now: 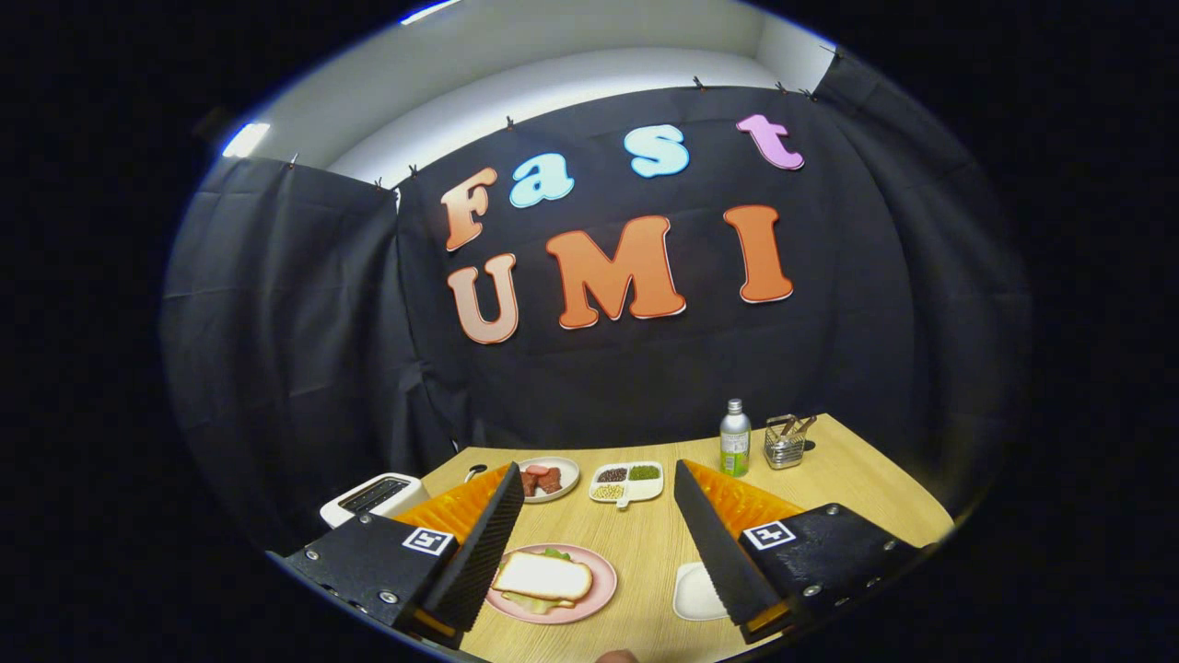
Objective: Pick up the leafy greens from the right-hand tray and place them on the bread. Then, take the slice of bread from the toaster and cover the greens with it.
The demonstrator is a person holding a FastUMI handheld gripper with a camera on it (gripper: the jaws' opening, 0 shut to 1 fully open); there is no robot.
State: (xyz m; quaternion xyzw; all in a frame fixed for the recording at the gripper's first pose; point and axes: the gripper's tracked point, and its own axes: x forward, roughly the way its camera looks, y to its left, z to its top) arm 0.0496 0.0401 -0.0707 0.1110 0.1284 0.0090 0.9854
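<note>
In the gripper view, the hand-held gripper (589, 543) is held above the table (645, 552) with its fingers spread wide and nothing between them, so little is judged left to go wrong, though the top slice of bread (543, 576) could be knocked askew if the fingers were lowered carelessly. That slice is seen lying flat on the pink plate (603, 585) between the fingers, with leafy greens (555, 553) peeking out beneath it, while the toaster (373, 497) stands beyond the left finger and the white tray (693, 589) lies by the right finger.
</note>
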